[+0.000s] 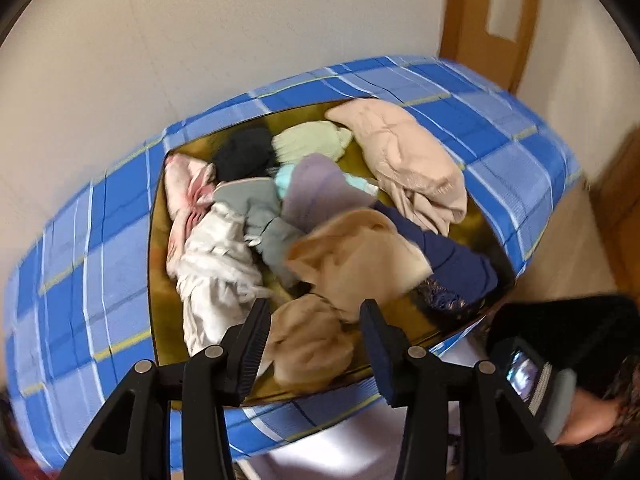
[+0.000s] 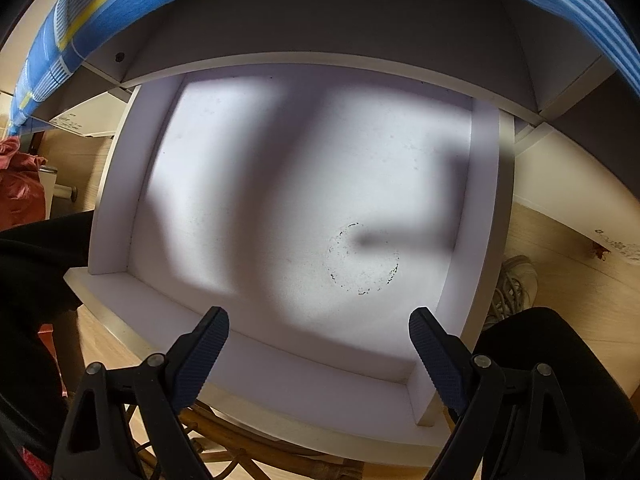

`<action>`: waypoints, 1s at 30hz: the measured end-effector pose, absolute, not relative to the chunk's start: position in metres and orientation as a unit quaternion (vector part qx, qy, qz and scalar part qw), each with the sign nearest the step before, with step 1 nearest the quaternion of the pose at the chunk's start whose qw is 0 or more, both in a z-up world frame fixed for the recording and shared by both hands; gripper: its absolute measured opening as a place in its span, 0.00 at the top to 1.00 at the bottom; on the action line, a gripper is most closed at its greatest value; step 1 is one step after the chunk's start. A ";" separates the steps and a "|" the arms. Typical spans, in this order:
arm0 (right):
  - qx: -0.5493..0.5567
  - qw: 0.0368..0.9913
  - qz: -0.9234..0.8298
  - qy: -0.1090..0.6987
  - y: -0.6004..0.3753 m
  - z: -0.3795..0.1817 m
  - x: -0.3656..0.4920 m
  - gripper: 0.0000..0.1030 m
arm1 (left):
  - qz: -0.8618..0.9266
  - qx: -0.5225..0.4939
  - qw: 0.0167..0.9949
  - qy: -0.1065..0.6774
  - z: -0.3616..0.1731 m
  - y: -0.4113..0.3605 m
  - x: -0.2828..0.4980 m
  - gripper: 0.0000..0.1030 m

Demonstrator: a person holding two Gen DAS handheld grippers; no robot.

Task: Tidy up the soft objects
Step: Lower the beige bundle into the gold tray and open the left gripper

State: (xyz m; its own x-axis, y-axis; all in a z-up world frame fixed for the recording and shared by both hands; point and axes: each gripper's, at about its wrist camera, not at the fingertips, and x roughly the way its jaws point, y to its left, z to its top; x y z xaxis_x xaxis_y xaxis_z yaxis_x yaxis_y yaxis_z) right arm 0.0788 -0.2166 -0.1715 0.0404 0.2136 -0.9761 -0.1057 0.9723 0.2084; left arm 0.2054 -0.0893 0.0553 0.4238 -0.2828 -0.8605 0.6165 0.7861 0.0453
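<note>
1. Two grippers share the job, and only the left gripper (image 1: 316, 332) is over the clothes; the right gripper (image 2: 320, 344) hangs above the empty white drawer (image 2: 304, 184), pulled out under the blue checked tabletop.
2. The clothes lie heaped in a gold tray (image 1: 158, 216) on the blue checked cloth (image 1: 92, 240), ahead of and below the left gripper.
3. The nearest piece is a tan cloth (image 1: 312, 332), bunched at the tray's near edge. It lies straight between the left fingers, a little beyond the tips, and its long run heads away from the gripper toward the navy garment (image 1: 448, 256).
4. The left jaws stand partly apart. The tan cloth sits between them, but the picture is smeared, so I would only guess that the pads are not pressing on it.
5. The right jaws stand wide apart with nothing between them, pointing down at the drawer floor.
6. The left hand is nearer the pile by far, so the pick falls to it: a short drop forward and down onto the tan cloth, jaws closing across its narrow way.
7. The drawer shows at the lower right of the left view, below the table edge, so it looks like the place for a lifted piece.
</note>
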 end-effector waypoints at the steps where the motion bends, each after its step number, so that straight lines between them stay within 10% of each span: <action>1: 0.040 0.720 0.111 0.683 -0.217 -0.171 0.079 0.10 | -0.269 0.169 0.824 0.469 0.055 -0.086 0.207 0.55; 30: 0.032 0.737 0.109 0.666 -0.213 -0.160 0.082 0.10 | -0.243 0.244 0.800 0.492 0.022 -0.135 0.204 0.60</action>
State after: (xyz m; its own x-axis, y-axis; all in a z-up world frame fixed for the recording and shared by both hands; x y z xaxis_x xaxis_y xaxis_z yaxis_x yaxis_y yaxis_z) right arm 0.0820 -0.2126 -0.1601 0.0885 0.2026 -0.9753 -0.1177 0.9744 0.1917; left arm 0.2044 -0.1349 0.0222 0.3978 -0.1499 -0.9052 0.6290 0.7628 0.1501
